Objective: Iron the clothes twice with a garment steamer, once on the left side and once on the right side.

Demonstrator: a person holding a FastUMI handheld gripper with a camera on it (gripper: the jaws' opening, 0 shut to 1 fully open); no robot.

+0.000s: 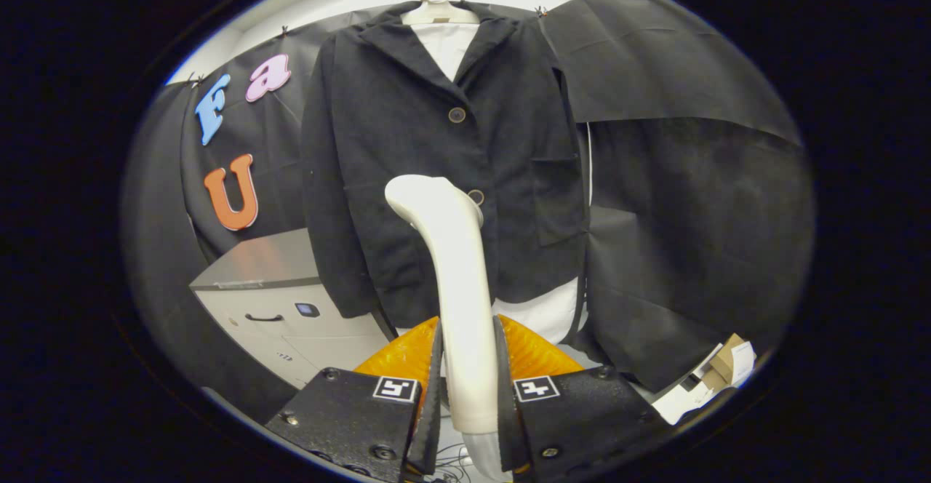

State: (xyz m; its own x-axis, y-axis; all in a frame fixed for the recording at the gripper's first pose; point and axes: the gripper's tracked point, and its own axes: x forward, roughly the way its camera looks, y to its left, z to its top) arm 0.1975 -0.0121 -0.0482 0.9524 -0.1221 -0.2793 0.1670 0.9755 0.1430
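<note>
So off to the left of the hanging clothes there's a pale grey metal cabinet with a dark drawer handle [273,301], sitting against the black cloth wall [691,199]. Down on the right, past the fingers, there's a small pile of white and brown cardboard packaging [716,377]. Nothing sits between the steamer and the jacket, the path is clear.

The dark charcoal button-front jacket [407,141] hangs on a white plastic hanger [438,12] with a white shirt [447,46] underneath, showing at the collar and again below the hem. Two round buttons are visible down the front, and there's a patch pocket on the right-hand panel. The fabric hangs flat and straight.

The white smooth plastic garment steamer [454,279] is right in the middle, between the fingers and in front of the jacket's lower half. Its long axis runs roughly upright, leaning a little left toward the top, where the head bends over and points left and toward the jacket. Whether it touches the cloth I can't tell. An orange ribbed translucent base [534,352] shows behind the handle on both sides.

The gripper [469,403] has its jaws closed nearly all the way, both fingers pressing on the steamer handle near its bottom end.
</note>
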